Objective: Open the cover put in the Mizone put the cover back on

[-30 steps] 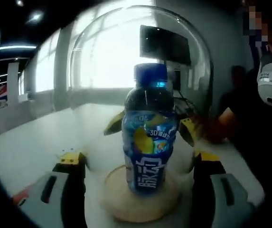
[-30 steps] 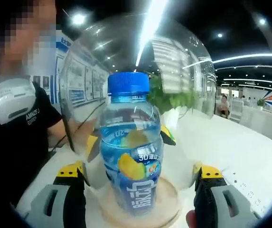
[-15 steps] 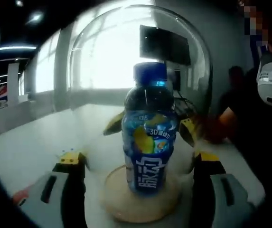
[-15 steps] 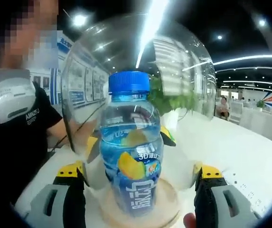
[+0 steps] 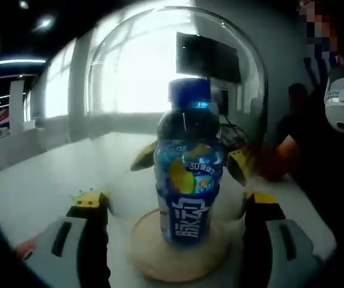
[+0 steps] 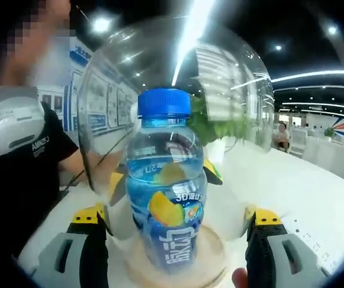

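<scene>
A clear glass dome cover (image 5: 129, 66) stands over a blue Mizone bottle (image 5: 188, 180) with a blue cap, upright on a round wooden base (image 5: 181, 255). My left gripper (image 5: 176, 201) has its yellow-tipped jaws pressed against the dome's two sides near its bottom. From the opposite side, my right gripper (image 6: 175, 219) clamps the same dome (image 6: 232, 78) around the bottle (image 6: 167, 198) and base (image 6: 214, 255). Through the glass, each view shows the other gripper's yellow fingertips (image 5: 238, 166) (image 6: 116, 180). Whether the dome's rim rests on the base cannot be told.
The base sits on a white table (image 5: 33, 180) that stretches away (image 6: 304, 186). A person in a dark shirt (image 6: 27, 174) stands close beside the table (image 5: 316, 156). A dark screen (image 5: 208, 57) and a green plant (image 6: 220, 126) are behind the dome.
Dome, bottle and both grippers have held still. The person beside the table has raised a hand.
</scene>
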Action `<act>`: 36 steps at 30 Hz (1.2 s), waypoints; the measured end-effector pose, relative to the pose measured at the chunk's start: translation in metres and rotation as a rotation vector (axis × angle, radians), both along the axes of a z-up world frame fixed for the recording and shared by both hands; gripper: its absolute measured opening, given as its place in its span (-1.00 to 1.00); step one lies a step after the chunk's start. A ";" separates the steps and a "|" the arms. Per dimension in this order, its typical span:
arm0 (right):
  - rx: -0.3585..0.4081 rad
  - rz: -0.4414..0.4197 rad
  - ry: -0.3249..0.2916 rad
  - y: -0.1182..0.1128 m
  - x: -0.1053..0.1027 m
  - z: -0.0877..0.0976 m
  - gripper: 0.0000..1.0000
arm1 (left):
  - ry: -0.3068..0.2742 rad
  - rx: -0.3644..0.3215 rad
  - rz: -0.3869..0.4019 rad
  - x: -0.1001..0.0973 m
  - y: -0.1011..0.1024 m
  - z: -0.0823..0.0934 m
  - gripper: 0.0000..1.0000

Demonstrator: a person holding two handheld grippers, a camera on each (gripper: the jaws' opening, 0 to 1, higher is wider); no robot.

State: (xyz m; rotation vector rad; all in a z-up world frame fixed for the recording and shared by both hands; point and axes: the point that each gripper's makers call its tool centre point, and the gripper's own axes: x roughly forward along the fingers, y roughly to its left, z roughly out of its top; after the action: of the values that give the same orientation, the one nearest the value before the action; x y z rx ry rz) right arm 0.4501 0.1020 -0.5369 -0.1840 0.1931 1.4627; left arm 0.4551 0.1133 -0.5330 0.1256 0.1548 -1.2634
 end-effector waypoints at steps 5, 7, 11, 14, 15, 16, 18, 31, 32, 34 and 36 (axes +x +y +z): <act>-0.017 -0.003 -0.004 0.000 -0.001 0.000 0.78 | -0.004 0.006 0.000 0.000 0.000 0.000 0.57; -0.019 -0.005 -0.006 0.000 0.000 -0.001 0.78 | -0.006 0.009 0.000 -0.001 0.000 0.000 0.57; -0.014 -0.005 -0.006 0.000 0.000 0.000 0.78 | -0.008 0.001 0.000 0.000 0.000 0.000 0.57; -0.014 -0.006 -0.009 0.000 0.000 0.000 0.78 | -0.012 -0.008 0.001 -0.001 0.000 0.000 0.57; -0.015 -0.006 -0.010 0.000 0.000 0.000 0.78 | -0.012 -0.010 0.002 -0.001 0.001 0.000 0.57; -0.016 -0.006 -0.011 0.000 0.000 0.000 0.78 | -0.015 -0.016 0.006 -0.001 0.001 0.000 0.57; -0.018 -0.008 -0.011 0.000 0.000 0.000 0.78 | -0.014 -0.016 0.013 -0.001 0.002 0.000 0.56; -0.025 -0.017 -0.026 -0.002 -0.001 0.001 0.76 | -0.046 0.007 0.060 -0.008 0.012 0.005 0.42; -0.026 -0.018 -0.030 -0.002 -0.001 0.001 0.76 | -0.059 0.011 0.067 -0.008 0.017 0.008 0.39; -0.030 -0.019 -0.035 -0.002 0.000 0.001 0.76 | -0.070 0.001 0.080 -0.010 0.022 0.011 0.33; -0.030 -0.018 -0.036 -0.002 -0.001 0.001 0.76 | -0.064 -0.031 0.092 -0.009 0.028 0.016 0.27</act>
State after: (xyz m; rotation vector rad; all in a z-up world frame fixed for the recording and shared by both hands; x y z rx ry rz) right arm 0.4496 0.0999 -0.5359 -0.2327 0.1870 1.4376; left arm 0.4462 0.1417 -0.5173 0.1312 0.0847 -1.1680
